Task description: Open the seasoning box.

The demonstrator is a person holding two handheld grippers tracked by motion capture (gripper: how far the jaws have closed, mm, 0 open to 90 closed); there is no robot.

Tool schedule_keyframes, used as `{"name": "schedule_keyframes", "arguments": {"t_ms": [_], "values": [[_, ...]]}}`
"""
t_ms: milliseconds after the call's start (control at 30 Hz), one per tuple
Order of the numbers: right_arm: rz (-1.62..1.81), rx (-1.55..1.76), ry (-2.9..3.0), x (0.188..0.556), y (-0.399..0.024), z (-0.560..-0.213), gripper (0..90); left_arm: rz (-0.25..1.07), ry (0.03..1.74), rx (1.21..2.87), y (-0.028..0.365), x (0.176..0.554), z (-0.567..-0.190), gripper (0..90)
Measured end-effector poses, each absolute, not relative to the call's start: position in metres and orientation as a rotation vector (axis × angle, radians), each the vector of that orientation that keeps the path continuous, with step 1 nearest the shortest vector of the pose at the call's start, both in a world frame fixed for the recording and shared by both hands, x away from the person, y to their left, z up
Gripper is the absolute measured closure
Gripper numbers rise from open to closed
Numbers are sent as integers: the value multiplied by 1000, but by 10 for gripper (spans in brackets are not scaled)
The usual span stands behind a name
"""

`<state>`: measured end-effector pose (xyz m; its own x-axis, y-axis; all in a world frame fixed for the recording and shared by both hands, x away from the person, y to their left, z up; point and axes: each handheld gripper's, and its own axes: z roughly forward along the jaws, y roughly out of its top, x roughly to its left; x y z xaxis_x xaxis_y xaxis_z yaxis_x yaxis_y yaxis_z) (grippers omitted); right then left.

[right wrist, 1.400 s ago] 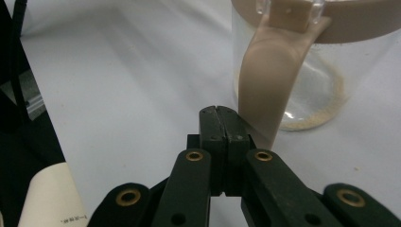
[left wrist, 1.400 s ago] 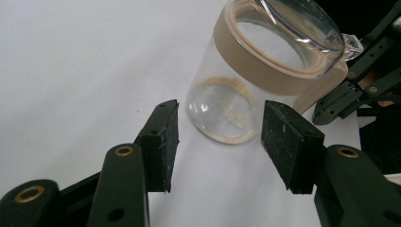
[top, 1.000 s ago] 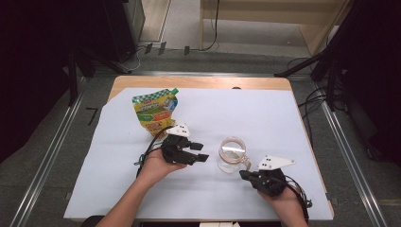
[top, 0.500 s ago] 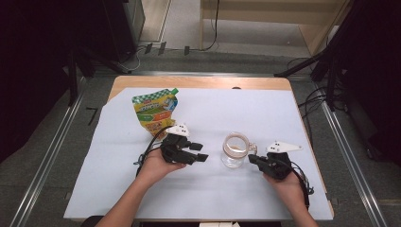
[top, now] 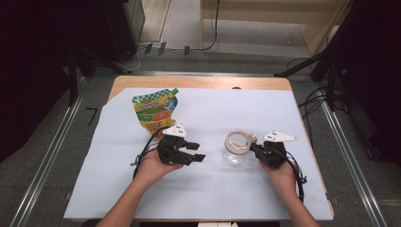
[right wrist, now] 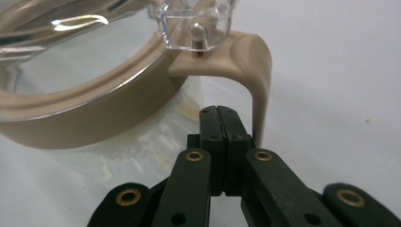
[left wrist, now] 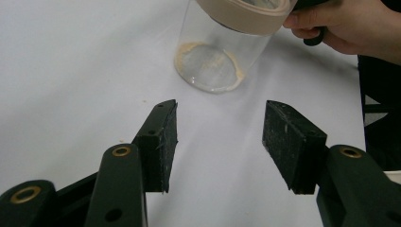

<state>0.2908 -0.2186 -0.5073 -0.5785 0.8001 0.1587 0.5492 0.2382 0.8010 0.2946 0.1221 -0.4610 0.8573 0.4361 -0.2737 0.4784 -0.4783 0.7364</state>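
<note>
A wooden counter (top: 203, 82) draped in a pale sheet (top: 208, 189) fills the middle of the high view, set between metal floor rails and dark equipment stands. A person's two forearms reach in from the near edge, each hand carrying a black tool.

Toward the far left of the sheet lies a green and yellow snack pouch (top: 155, 111), flat, its cap end pointing to the far side, well apart from the jar.

At centre right stands a clear glass jar (top: 235, 147), upright on the sheet, with a beige collar around its mouth and a transparent hinged lid (right wrist: 80, 28) swung open. In the left tool's view a ring of pale residue shows on the jar's base (left wrist: 209, 67), and a few crumbs dot the sheet near it.

The left tool (top: 197, 152) rests just left of the jar, its two padded jaws spread with nothing but bare sheet between them; they have just been opening a little further. It points toward the jar and stands near it without touching.

The right tool (top: 254, 147) sits at the jar's right side, its jaws pressed together with nothing between them. In its own view the closed tip (right wrist: 221, 124) lies under the beige clasp tab (right wrist: 253, 71) that arches down from the collar, just beside it; whether they touch cannot be told.
</note>
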Motion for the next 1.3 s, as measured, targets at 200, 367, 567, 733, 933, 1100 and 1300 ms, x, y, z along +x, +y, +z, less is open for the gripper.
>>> {"name": "schedule_keyframes", "arguments": {"t_ms": [200, 367, 567, 733, 933, 1100, 1300], "values": [[1241, 1243, 2254, 292, -213, -513, 900, -47, 675, 2131, 125, 292, -460, 466], [1259, 1192, 2301, 288, -195, -514, 900, -50, 673, 2124, 127, 290, -459, 464], [1275, 1142, 2373, 279, -173, -514, 900, -45, 642, 2095, 127, 288, -455, 414], [1338, 1146, 2371, 277, -177, -502, 900, -130, 662, 2028, 126, 288, -448, 285], [1330, 1117, 2350, 268, -195, -481, 900, -72, 629, 2073, 113, 284, -449, 263], [1328, 1141, 2322, 270, -209, -475, 900, -123, 645, 2085, 102, 292, -453, 186], [1303, 1180, 2355, 285, -204, -485, 900, -100, 633, 2090, 89, 293, -459, 168]]}}
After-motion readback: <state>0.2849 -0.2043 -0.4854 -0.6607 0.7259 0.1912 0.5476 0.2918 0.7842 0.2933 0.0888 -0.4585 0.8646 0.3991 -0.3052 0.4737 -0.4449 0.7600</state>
